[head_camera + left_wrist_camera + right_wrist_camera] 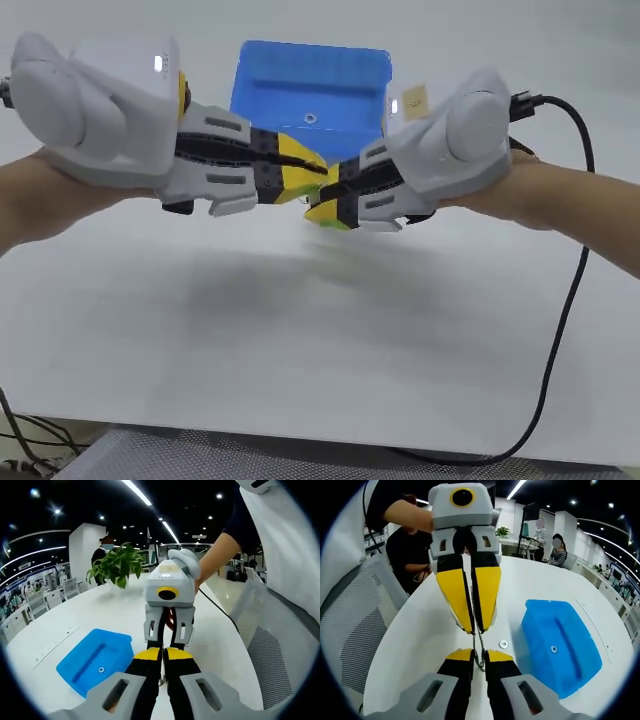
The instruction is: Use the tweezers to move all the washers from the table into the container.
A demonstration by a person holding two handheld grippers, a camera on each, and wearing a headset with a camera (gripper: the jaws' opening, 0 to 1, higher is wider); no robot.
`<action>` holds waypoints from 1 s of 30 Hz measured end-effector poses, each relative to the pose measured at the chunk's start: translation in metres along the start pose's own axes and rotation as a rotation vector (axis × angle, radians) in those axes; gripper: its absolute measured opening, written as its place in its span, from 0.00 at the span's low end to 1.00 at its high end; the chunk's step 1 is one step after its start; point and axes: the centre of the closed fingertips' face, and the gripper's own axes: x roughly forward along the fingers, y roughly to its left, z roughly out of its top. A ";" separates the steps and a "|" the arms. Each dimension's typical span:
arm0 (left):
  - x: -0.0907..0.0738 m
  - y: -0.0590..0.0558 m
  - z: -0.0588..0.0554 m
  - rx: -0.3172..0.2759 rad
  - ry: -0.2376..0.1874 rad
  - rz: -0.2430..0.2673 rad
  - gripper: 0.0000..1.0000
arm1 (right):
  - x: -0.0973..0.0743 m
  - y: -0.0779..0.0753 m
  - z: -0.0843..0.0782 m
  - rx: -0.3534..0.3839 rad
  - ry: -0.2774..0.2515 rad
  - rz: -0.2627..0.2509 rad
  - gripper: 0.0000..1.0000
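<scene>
Left claw [163,655]: you hold its jaws drawn together on the tweezers [478,652], tip to tip with the other claw.
Right claw [480,656]: its jaws flank the same tweezers; you cannot tell whether they pinch.
Done: one washer [310,118] lies in the blue container [250,90], just beyond both claws.
To do: a loose washer [504,644] sits on the table [300,340], just right of the right claw's tips, between them and the container.
Around: a cable [560,300] trails behind the right claw; a plant [117,565] stands well beyond.
In the way: probably nothing, though the tweezers hang between two claws.
</scene>
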 end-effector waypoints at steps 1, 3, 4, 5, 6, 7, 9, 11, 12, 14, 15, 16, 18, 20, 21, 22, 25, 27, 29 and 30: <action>0.000 0.000 0.000 0.001 0.001 0.001 0.06 | 0.000 0.000 0.000 0.000 0.000 -0.001 0.10; -0.001 -0.001 0.001 0.002 0.000 0.004 0.06 | 0.000 -0.001 0.001 -0.009 -0.001 -0.001 0.10; -0.002 -0.001 0.002 0.001 -0.001 0.007 0.06 | 0.000 0.000 0.002 -0.010 -0.002 -0.001 0.09; -0.003 -0.001 0.003 0.004 -0.004 0.014 0.06 | 0.000 -0.001 0.003 -0.009 -0.005 -0.003 0.09; -0.003 0.000 0.004 0.002 -0.007 0.015 0.06 | 0.000 -0.001 0.004 -0.010 -0.007 -0.005 0.09; -0.004 0.000 0.006 -0.002 -0.013 0.017 0.06 | 0.000 -0.002 0.005 -0.009 -0.010 -0.005 0.09; -0.006 -0.001 0.009 -0.003 -0.027 0.017 0.06 | -0.001 -0.001 0.006 -0.013 -0.013 -0.004 0.09; -0.007 0.001 0.012 -0.008 -0.040 0.018 0.06 | -0.001 -0.001 0.007 -0.016 -0.012 -0.006 0.09; -0.008 0.001 0.015 -0.014 -0.048 0.018 0.07 | -0.002 -0.001 0.007 -0.016 -0.011 -0.005 0.09; -0.008 0.001 0.018 -0.010 -0.053 0.024 0.09 | -0.002 -0.001 0.007 -0.019 -0.009 -0.009 0.09; -0.008 0.002 0.018 -0.010 -0.052 0.027 0.10 | -0.003 -0.001 0.008 -0.019 -0.011 -0.008 0.09; -0.008 0.002 0.018 -0.008 -0.052 0.030 0.10 | -0.004 -0.001 0.009 -0.018 -0.014 -0.009 0.09; -0.010 0.002 0.019 -0.012 -0.055 0.034 0.11 | -0.005 -0.001 0.011 -0.018 -0.019 -0.012 0.09; -0.010 0.001 0.021 -0.012 -0.053 0.036 0.12 | -0.006 -0.001 0.014 -0.011 -0.029 -0.015 0.09; -0.011 0.000 0.022 -0.012 -0.054 0.036 0.13 | -0.007 0.000 0.015 -0.011 -0.031 -0.016 0.09; -0.012 -0.001 0.022 -0.017 -0.058 0.034 0.14 | -0.007 0.000 0.016 -0.012 -0.034 -0.019 0.09; -0.015 -0.003 0.025 0.000 -0.060 0.034 0.15 | -0.010 0.000 0.019 -0.010 -0.043 -0.025 0.09; -0.018 -0.003 0.025 -0.014 -0.061 0.036 0.19 | -0.013 -0.001 0.022 -0.003 -0.050 -0.030 0.09; -0.021 -0.003 0.024 -0.019 -0.058 0.046 0.19 | -0.018 -0.003 0.026 0.002 -0.064 -0.041 0.09; -0.023 -0.002 0.024 -0.025 -0.061 0.053 0.20 | -0.020 -0.005 0.028 0.002 -0.068 -0.046 0.09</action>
